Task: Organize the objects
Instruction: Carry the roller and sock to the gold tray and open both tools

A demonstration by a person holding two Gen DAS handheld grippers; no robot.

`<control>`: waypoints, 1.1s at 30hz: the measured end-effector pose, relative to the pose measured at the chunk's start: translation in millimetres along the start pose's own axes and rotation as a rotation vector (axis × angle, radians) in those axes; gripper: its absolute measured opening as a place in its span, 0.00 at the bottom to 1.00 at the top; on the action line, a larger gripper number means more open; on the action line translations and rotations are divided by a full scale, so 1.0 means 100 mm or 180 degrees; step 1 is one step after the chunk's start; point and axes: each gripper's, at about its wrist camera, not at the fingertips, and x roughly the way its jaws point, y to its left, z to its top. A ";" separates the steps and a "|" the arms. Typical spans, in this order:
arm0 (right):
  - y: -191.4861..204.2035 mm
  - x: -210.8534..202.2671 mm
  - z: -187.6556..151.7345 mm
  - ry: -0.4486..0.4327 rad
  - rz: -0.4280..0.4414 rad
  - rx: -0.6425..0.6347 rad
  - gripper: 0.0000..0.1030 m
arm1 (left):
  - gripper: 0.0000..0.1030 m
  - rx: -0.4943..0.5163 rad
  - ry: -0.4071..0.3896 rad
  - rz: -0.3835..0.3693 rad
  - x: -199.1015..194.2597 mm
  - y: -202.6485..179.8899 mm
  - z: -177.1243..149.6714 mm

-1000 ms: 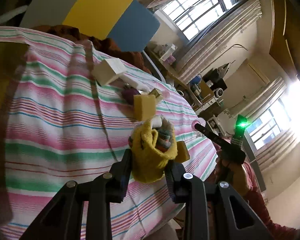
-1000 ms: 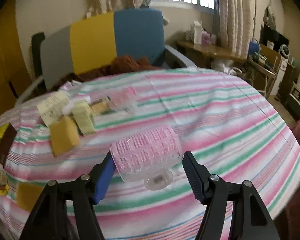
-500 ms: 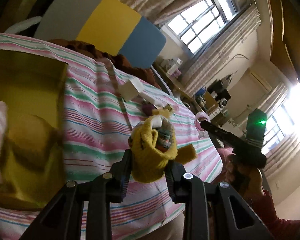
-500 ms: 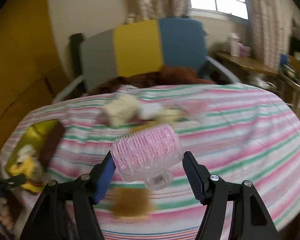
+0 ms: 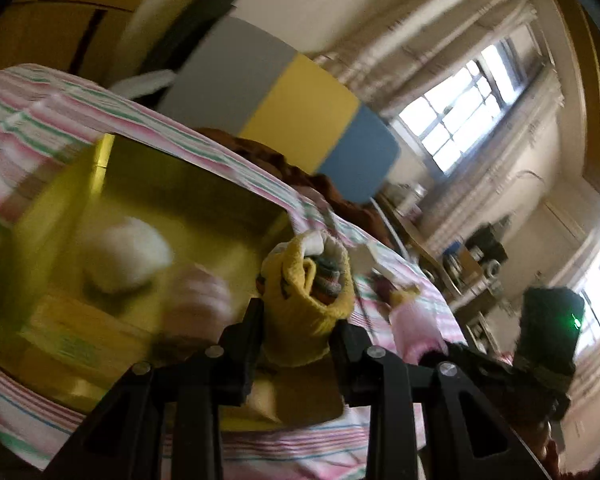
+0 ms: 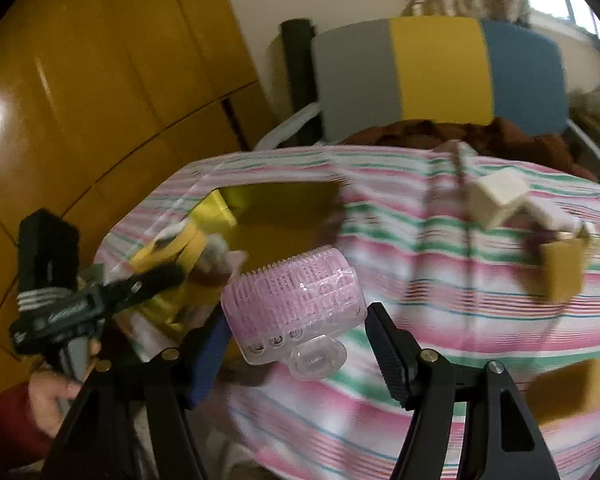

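Note:
My left gripper [image 5: 298,320] is shut on a yellow rolled sock bundle [image 5: 308,296] and holds it over the near right corner of a yellow box [image 5: 172,184] on the striped table. The box holds a white ball [image 5: 124,254], a pink roller [image 5: 198,294] and a yellow packet [image 5: 80,340]. My right gripper [image 6: 296,344] is shut on a pink hair roller [image 6: 296,306], just right of the box [image 6: 284,208]. The left gripper [image 6: 112,292] with the sock shows at the left of the right wrist view.
Loose things lie on the striped tablecloth [image 6: 440,280]: a cream box [image 6: 498,196], a yellow sponge [image 6: 562,274] and another sponge [image 6: 572,392]. A grey, yellow and blue chair back [image 6: 440,76] stands behind the table. A yellow wall panel [image 6: 80,100] is at the left.
Both grippers have swung left toward the yellow box. The sock bundle now hangs over the box's corner and the pink roller has come beside the box. Both grips are unchanged.

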 end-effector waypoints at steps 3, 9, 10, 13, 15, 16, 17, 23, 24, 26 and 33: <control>0.24 0.19 0.00 0.0122 0.0089 -0.0066 0.66 | 0.30 -0.0068 -0.0001 0.0182 -0.06 0.21 0.07; 0.54 0.54 -0.02 0.0445 0.0286 -0.0045 0.66 | 0.30 -0.0236 0.0103 0.0378 -0.05 0.52 0.07; 0.56 0.61 -0.02 0.0517 0.0350 0.0002 0.66 | 0.30 -0.0262 0.0132 0.0384 -0.04 0.57 0.06; 0.53 0.80 -0.01 0.0677 0.0459 0.0198 0.67 | 0.30 -0.0284 0.0194 0.0410 0.01 0.62 0.03; 0.47 0.98 0.01 0.0831 0.0531 0.0388 0.67 | 0.30 -0.0275 0.0231 0.0416 0.02 0.62 0.01; 0.47 1.00 0.02 0.0851 0.0522 0.0413 0.67 | 0.30 -0.0258 0.0247 0.0437 0.04 0.62 0.02; 0.46 1.05 0.04 0.0863 0.0465 0.0410 0.67 | 0.32 -0.0229 0.0274 0.0482 0.06 0.61 0.03; 0.46 1.01 0.11 0.0628 -0.0084 0.0292 0.81 | 0.64 0.0089 0.0215 0.1009 0.02 0.48 0.11; 0.44 0.92 0.12 0.0526 -0.0038 0.0332 0.88 | 0.65 0.0113 0.0159 0.1014 -0.02 0.47 0.11; 0.43 0.77 0.12 0.0349 -0.0017 0.0323 0.90 | 0.67 0.0124 0.0016 0.1021 -0.13 0.42 0.11; 0.37 0.37 0.13 -0.0089 -0.0117 0.0328 0.90 | 0.67 0.0027 -0.0185 0.0949 -0.25 0.36 0.16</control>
